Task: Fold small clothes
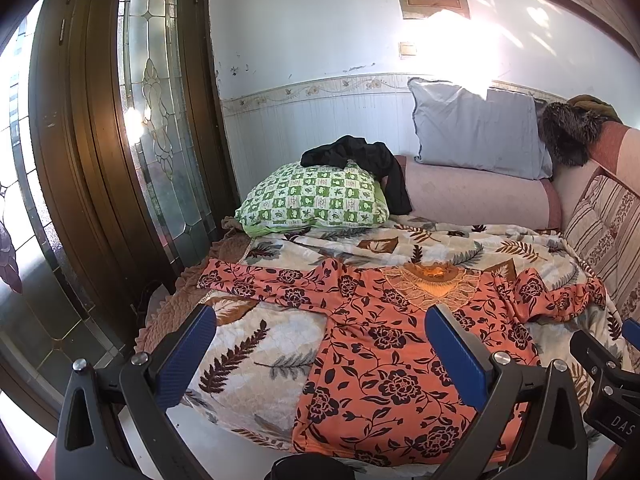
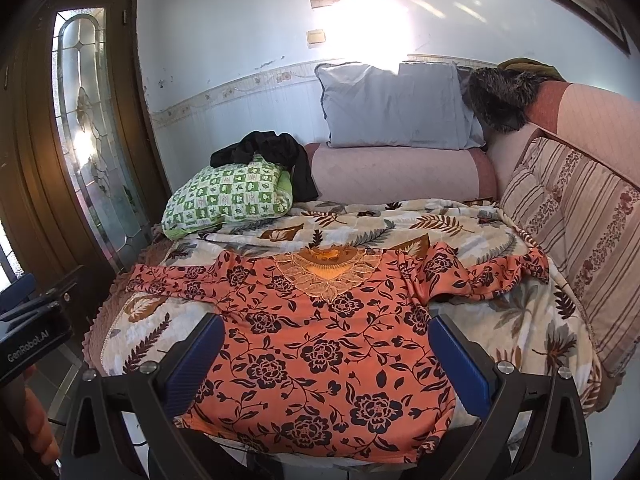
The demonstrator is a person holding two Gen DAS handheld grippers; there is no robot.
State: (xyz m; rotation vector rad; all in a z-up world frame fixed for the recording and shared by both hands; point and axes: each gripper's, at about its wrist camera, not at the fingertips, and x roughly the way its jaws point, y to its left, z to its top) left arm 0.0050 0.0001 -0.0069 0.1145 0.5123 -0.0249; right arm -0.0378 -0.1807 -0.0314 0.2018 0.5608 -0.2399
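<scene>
Lying flat on bed: an orange floral garment (image 1: 376, 364) is spread face up across the leaf-patterned blanket (image 1: 248, 356), neckline toward the far wall.
Garment detail: a lace-trimmed neckline (image 2: 328, 268) is seen at the far middle; dark rose and vine print covers the cloth.
Garment sleeves: one sleeve (image 1: 256, 280) is laid out straight to the left; the other sleeve (image 2: 492, 276) is bunched and wrinkled at the right.
Garment hem: the near hem is draped over the near edge of the bed.
Left hand-held gripper (image 1: 320, 360): jaws are held wide apart above the near left part of the garment; nothing is gripped; blue pads (image 1: 188, 356) are visible on both fingers.
Right hand-held gripper (image 2: 328, 364): jaws are held wide apart above the near middle of the garment; nothing is gripped.
Gripper spacing: the two units are held side by side, each visible at the edge of the other's view.
Green checked pillow (image 2: 228, 196): placed at the far left of the bed, with a black cloth (image 2: 276, 152) lying over its top.
Grey pillow (image 1: 476, 128): leaned against the wall on a pink bolster (image 2: 400, 176).
Striped cushion (image 2: 576, 240): set along the right side of the bed.
Wooden door (image 1: 100, 128): located to the left, fitted with a leaded glass panel.
</scene>
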